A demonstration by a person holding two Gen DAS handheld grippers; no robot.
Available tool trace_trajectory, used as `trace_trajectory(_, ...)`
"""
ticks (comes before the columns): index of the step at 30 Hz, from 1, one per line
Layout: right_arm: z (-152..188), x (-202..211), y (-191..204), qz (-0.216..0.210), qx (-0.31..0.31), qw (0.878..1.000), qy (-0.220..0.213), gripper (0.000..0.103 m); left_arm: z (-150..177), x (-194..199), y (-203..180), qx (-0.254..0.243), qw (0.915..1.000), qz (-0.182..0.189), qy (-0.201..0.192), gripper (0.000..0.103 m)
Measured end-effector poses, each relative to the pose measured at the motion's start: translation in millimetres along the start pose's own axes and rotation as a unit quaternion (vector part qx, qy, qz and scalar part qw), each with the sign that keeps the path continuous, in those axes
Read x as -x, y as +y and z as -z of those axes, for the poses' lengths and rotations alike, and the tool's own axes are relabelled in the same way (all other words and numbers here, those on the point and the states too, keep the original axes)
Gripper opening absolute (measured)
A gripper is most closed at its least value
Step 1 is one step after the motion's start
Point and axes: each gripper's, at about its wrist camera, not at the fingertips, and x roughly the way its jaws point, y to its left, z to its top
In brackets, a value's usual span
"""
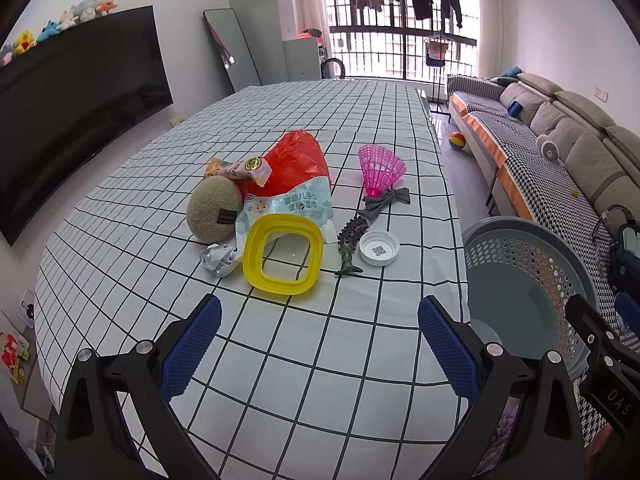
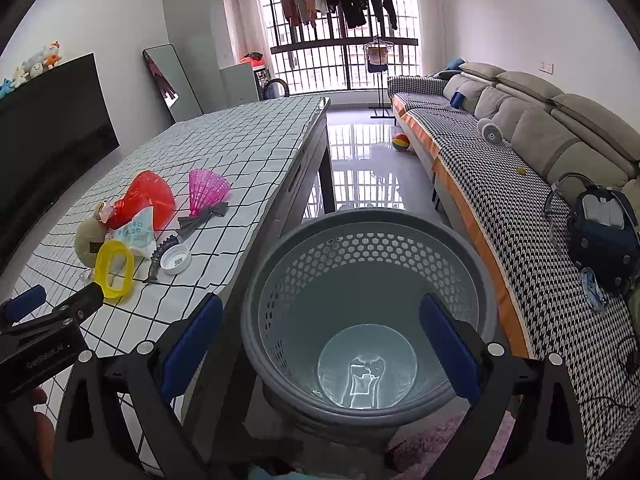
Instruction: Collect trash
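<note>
Left gripper over checked-cloth table, jaws apart, empty. Crumpled white paper ball, yellow square plastic ring, white round cap ahead. Right gripper above grey perforated plastic bin, jaws apart, empty.

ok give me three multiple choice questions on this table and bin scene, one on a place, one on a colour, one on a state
1. Where does the white cap lie?
A. inside the basket
B. on the tablecloth, right of the yellow ring
C. on the sofa

2. What colour is the mesh shuttlecock?
A. pink
B. green
C. black

3. How is the grey basket?
A. tipped on its side
B. full of trash
C. upright, nothing in it

Answers:
1 B: it rests on the checked cloth, right of the ring.
2 A: its mesh skirt is pink.
3 C: the right wrist view looks straight down onto its bare bottom.
</note>
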Motion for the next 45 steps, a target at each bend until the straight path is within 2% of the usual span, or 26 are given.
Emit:
trace_trajectory(15,0,-1,0,-0.001,-0.001,1.000,0.002,0.094,0,-1,2,0.002,1.0000,0.002,0.001,0.097)
trace_trajectory(27,2,-20,13,-0.021,0.013,0.999,0.020,0.094,1,-14,10,0.010,0.9999,-0.002,0.011,0.097)
trace_trajectory(38,-13,-43,43,-0.039,0.044,0.998,0.032,0.094,-8,-37,34,0.024,0.9994,-0.014,0.021,0.097)
trace_trajectory(45,-23,-60,73,-0.068,0.074,0.994,0.048,0.094,-13,-49,63,0.037,0.9983,-0.037,0.024,0.097)
